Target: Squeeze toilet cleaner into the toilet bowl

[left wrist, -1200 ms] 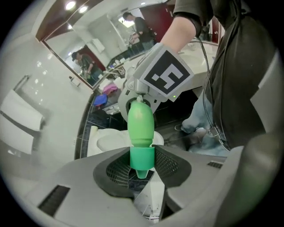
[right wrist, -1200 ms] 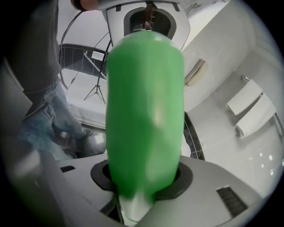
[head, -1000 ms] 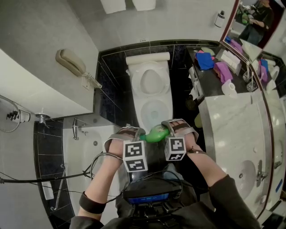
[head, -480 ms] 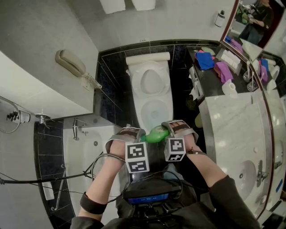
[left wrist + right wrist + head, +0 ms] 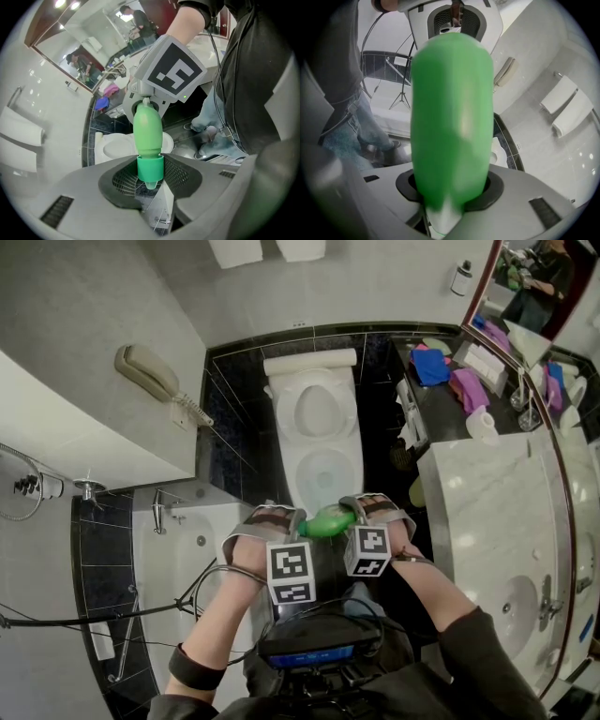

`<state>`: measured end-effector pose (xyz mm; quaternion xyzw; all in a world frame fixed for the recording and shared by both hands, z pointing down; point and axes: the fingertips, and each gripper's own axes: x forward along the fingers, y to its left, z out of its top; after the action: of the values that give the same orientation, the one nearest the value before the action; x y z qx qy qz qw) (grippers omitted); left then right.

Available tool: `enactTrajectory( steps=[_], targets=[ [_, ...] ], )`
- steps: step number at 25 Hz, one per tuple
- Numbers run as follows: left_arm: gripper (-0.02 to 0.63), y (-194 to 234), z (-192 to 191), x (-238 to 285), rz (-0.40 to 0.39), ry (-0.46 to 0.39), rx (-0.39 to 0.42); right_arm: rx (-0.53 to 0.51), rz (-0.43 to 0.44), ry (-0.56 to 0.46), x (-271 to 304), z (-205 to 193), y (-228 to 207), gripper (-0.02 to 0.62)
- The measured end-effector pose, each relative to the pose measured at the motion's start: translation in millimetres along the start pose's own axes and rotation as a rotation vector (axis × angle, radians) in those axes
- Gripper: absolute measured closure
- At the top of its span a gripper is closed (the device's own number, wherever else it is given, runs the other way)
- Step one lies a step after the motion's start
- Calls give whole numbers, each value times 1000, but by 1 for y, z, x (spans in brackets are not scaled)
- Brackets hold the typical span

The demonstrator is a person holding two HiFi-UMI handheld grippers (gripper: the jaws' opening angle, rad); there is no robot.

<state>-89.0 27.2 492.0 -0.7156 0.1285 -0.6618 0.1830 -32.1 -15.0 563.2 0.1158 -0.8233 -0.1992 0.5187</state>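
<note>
We hold the green toilet cleaner bottle [image 5: 325,520] between both grippers, in front of the toilet bowl [image 5: 302,465] and not yet over it. The left gripper [image 5: 150,180] is closed on its cap [image 5: 150,168]; the right gripper [image 5: 450,201] clamps the fat body. We judge the plastic light, smooth and soft (it should dent under pressure), so we would squeeze mid-body and use the stiffer cap for steering.

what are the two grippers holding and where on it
Both hold one green plastic squeeze bottle. The left gripper clamps its green cap; the right gripper grips its wide body.
</note>
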Motion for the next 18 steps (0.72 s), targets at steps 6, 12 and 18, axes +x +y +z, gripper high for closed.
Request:
enactTrajectory(
  steps=[6,12,18],
  targets=[
    [459,40,10,-18,292,-5,101,266,248,-93,1,14,26,410],
    [459,54,13,-24,540,-48,221,474,487,-211,-14,40,40,410],
    [454,63,12,-27,699,-106,245,560,616,-265,-21,57,49,410]
  ],
)
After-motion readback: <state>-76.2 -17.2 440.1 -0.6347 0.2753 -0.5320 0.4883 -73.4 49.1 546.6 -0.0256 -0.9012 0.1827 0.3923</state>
